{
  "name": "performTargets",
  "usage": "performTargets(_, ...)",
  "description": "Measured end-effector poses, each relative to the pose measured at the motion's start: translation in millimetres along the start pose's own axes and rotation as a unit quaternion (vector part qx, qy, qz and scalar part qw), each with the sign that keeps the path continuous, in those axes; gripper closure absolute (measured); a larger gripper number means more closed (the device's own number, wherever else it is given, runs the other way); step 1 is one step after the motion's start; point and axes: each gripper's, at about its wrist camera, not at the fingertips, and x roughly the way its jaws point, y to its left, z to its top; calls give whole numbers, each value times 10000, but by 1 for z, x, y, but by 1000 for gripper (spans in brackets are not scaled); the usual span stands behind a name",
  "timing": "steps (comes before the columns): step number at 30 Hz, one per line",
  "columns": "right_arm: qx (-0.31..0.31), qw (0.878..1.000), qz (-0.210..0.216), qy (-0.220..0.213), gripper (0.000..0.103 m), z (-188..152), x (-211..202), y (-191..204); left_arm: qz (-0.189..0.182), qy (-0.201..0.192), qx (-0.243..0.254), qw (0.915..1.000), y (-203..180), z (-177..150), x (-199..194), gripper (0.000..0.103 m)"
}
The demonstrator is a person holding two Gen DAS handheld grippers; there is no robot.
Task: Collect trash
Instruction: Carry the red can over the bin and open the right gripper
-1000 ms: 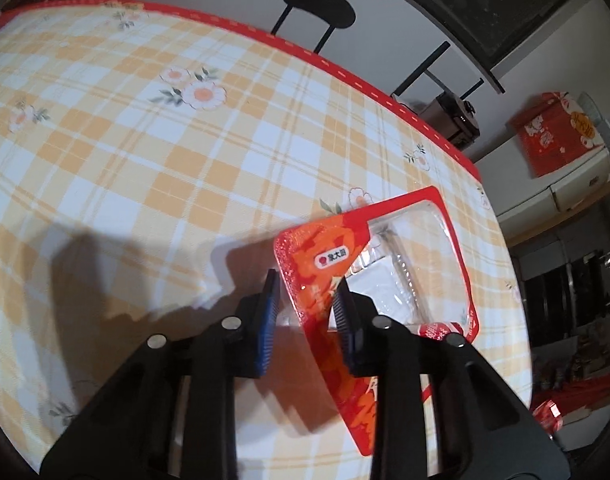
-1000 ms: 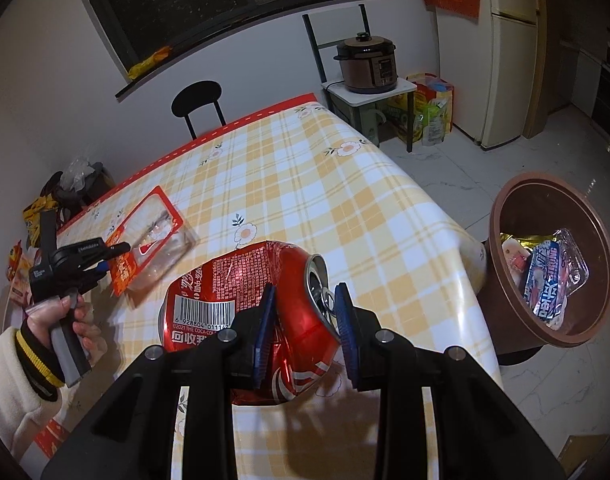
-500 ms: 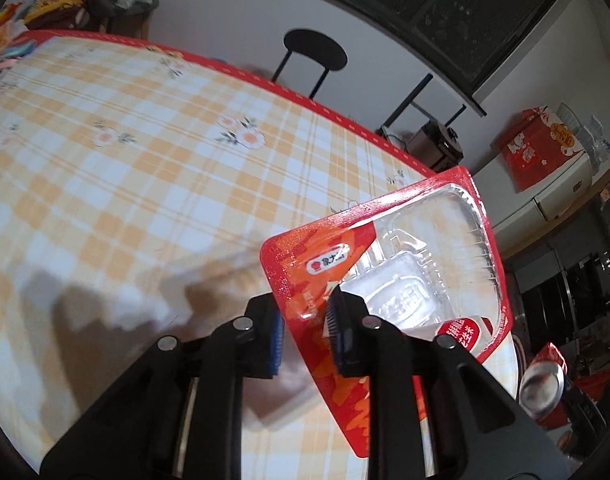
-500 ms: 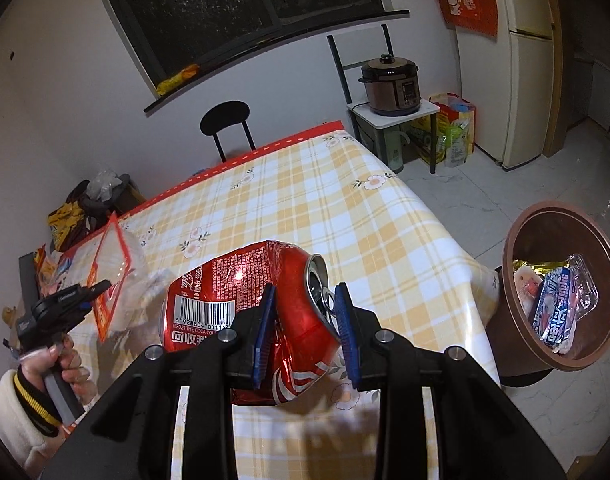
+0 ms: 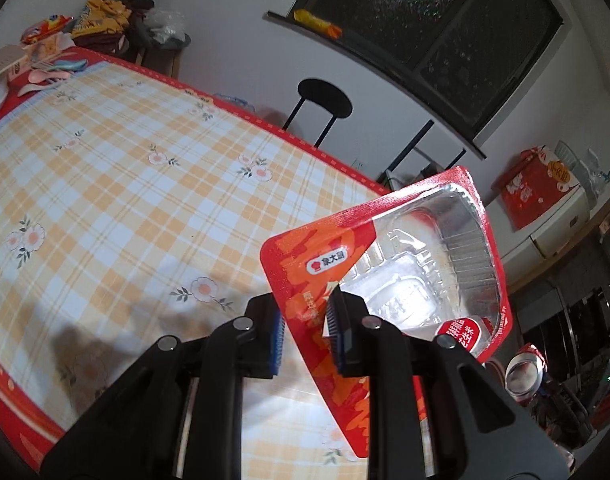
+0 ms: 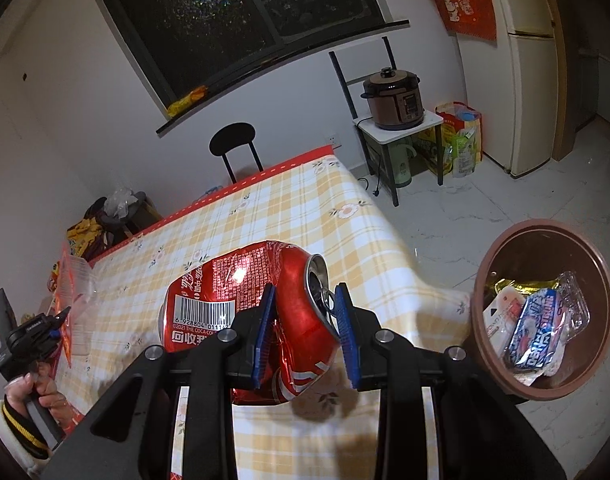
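Note:
My left gripper (image 5: 307, 320) is shut on the lower left corner of a red food package (image 5: 389, 264) with a clear plastic tray inside, held in the air above the checked table (image 5: 105, 200). My right gripper (image 6: 305, 320) is shut on the top end of a crushed red cola can (image 6: 249, 300), lifted over the table's near right corner. In the right wrist view the left gripper (image 6: 61, 316) and its package (image 6: 71, 280) show at far left, held by a hand (image 6: 45, 392). A brown trash bin (image 6: 505, 380) with wrappers stands on the floor to the right.
A black chair (image 6: 233, 148) stands behind the table. A small stand with a rice cooker (image 6: 393, 98), bags and a fridge (image 6: 533, 64) line the far right. Clutter sits on a stool (image 6: 113, 216) and at the table's far left corner (image 5: 45, 60).
The left gripper closed on the package, lifted it off the table and tilted it up. The right gripper rose with the can, and the bin appears nearer.

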Motion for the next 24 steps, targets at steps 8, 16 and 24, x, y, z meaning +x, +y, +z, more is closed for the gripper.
performTargets(8,285,9992,-88,-271,73,9,-37,-60,-114,-196,49,9997,-49,-13,-25,81)
performTargets(16,642,9946,-528,-618,73,20,-78,-139,-333,-355,266,9985,-103,-31,-45,81)
performTargets(24,949,9890,-974,-585,73,23,-80,-205,-352,-263,396,9982,-135,-59,-46,81)
